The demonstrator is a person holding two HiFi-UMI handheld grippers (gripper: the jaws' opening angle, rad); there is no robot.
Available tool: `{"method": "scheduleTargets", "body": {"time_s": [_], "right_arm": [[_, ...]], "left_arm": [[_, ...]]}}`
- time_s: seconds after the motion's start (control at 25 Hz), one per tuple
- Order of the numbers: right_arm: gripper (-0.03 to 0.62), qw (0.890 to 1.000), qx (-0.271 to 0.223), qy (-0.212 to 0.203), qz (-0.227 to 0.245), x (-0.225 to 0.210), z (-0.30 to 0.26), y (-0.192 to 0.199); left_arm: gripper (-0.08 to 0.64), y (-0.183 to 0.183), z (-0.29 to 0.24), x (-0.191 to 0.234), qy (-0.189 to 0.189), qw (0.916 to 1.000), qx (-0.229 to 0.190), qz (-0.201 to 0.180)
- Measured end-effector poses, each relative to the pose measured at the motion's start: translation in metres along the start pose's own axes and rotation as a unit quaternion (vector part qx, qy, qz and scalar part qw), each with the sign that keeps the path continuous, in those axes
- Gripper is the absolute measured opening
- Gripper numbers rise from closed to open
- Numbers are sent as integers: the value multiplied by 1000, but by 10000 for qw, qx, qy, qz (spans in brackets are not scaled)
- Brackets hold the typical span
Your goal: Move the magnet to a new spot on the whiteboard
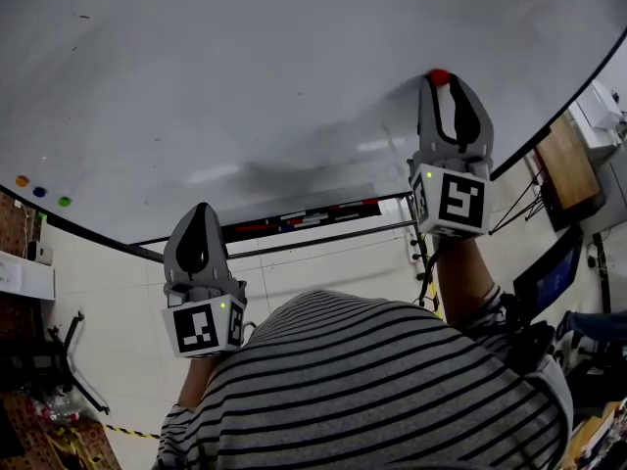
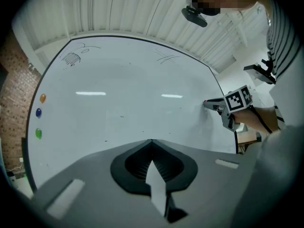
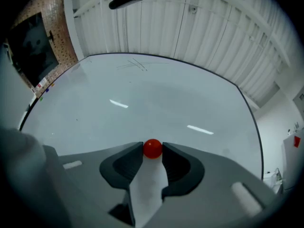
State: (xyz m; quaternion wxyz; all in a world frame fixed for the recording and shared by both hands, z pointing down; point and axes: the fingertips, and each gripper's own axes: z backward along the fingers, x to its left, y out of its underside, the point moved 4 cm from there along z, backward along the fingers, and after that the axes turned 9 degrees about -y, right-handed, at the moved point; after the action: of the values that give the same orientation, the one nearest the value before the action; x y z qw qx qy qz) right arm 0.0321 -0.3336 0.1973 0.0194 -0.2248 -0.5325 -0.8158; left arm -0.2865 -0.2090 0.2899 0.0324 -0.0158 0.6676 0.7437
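My right gripper (image 3: 152,152) pinches the red magnet (image 3: 152,147) on the whiteboard (image 3: 142,99); I'd grip firmly and pull it off squarely.

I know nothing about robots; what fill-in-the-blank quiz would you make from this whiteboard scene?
The fingers of the right gripper are closed on a magnet coloured ____.
The fingers of the left gripper are shut and hold ____.
In the left gripper view, three other magnets sit near the ____ edge of the whiteboard.
Missing: red; nothing; left.

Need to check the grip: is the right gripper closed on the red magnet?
Closed on it: the right gripper has a jaw against each side of the red magnet.
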Motion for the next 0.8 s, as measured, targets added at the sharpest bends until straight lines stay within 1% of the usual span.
{"method": "scheduleTargets", "body": {"time_s": [0.16, 0.32, 0.4, 0.6, 0.8], "right_arm": [[112, 9998, -112, 147, 39, 2, 1, 3], [114, 9998, -146, 75, -148, 0, 2, 2], [133, 9998, -94, 25, -174, 0, 8, 0], [135, 9986, -138, -147, -480, -3, 50, -12], [135, 9962, -130, -407, -756, -12, 114, -30]], "left_arm": [[15, 3, -8, 5, 81, 10000, 25, 32], [15, 5, -11, 0, 212, 9997, 52, 62], [15, 7, -10, -4, 251, 9997, 64, 50], [15, 4, 1, -27, 388, 9992, -17, 25], [15, -11, 29, -75, 673, 9977, -81, 91]]}}
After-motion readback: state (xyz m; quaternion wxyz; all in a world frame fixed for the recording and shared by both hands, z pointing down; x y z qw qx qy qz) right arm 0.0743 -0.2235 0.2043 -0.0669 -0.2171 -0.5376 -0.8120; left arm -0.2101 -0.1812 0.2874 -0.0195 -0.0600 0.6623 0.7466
